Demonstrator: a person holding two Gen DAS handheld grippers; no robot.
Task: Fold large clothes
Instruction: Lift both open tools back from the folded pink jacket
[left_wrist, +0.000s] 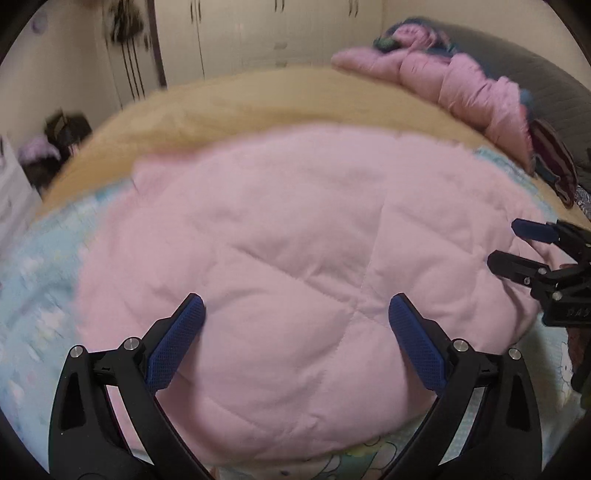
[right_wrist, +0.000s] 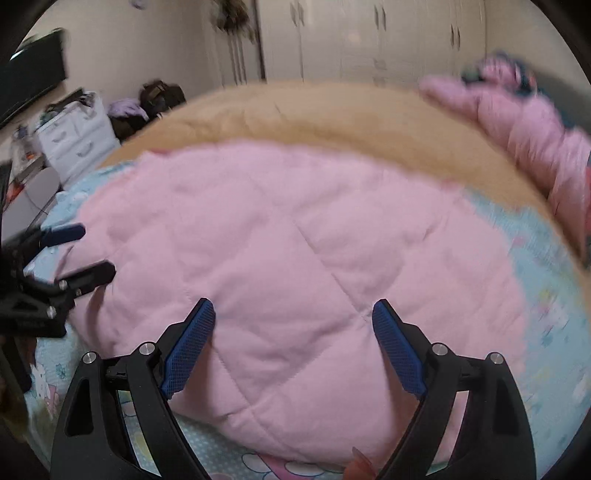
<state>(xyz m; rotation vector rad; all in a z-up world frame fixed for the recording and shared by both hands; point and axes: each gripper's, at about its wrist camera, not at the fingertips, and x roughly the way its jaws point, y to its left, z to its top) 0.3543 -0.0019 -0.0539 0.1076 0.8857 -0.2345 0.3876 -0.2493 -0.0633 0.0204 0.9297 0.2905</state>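
The quilted pink padded garment (left_wrist: 295, 266) lies spread flat on the bed's pale-blue cartoon sheet (left_wrist: 40, 280) (ready for folding); left tool (left_wrist: 295, 314) and right tool (right_wrist: 293, 319) hover over it, jaws wide apart, empty.

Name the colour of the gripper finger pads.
Blue pads, textured, clearest in the left wrist view.

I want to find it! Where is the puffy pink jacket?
In the left wrist view the puffy pink jacket lies at the top right, on the far side of the bed, beyond the tan blanket.
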